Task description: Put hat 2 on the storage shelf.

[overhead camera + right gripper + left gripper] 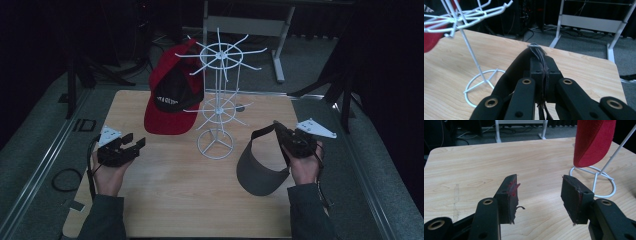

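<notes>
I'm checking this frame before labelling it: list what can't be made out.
- White lettering on the red cap, high view: too small and dim to read.
- Visor strap inside the right claw, right claw view: the shut jaws hide it.
- Wire rack, left claw view: top cut off by the edge.

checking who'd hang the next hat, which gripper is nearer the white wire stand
Right, narrowly. The right gripper, shut on the grey visor's strap, is just right of the white wire stand. The left gripper, open and empty, sits further off on its left, below the hanging red cap.
</notes>
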A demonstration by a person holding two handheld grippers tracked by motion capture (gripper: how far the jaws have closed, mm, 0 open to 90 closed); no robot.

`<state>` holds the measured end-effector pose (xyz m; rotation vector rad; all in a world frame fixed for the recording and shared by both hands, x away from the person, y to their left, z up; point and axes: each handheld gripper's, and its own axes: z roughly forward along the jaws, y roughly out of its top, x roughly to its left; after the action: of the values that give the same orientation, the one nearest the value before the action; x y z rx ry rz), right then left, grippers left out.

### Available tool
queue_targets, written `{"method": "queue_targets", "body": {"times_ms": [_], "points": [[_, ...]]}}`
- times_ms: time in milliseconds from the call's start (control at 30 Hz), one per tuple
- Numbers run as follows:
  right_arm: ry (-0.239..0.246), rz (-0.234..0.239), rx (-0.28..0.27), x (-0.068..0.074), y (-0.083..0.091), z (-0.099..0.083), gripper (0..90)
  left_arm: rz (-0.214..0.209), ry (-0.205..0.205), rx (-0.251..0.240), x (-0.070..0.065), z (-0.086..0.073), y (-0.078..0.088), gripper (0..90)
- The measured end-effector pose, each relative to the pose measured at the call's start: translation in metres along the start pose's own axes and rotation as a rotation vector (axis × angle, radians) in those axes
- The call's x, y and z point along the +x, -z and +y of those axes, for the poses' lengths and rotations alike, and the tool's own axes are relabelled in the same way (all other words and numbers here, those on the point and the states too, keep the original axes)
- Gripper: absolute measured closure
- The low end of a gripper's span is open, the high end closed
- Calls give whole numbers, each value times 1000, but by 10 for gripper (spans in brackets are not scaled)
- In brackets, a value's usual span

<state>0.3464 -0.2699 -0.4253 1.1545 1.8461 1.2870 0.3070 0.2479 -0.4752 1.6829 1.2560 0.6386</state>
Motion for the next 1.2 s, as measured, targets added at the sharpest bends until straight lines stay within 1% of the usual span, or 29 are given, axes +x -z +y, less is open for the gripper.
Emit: {"method": "queue_targets", "body": {"times_ms": [33,100,333,500,667,767,1100,1200], "points": [[1,2,-6,1,1,1,883,0,0,0,0,0,0,481],[-6,21,-27,3,5,3,882,-2,-1,-2,-1,0,0,481],[-7,60,-58,7,12,7,882,-1,-5,4,-1,0,-2,480],[-8,71,-73,8,16,9,882,-1,-3,3,-1,0,-2,480],[23,85,-96,15,22,14,882,-4,-3,5,-2,0,-2,480],[37,92,-101,19,23,17,882,-6,-4,3,-2,0,-2,481],[63,105,-113,26,25,23,881,-5,-2,6,-1,0,-3,480],[63,109,-117,26,25,23,881,-5,-2,5,-1,0,-3,480]]}}
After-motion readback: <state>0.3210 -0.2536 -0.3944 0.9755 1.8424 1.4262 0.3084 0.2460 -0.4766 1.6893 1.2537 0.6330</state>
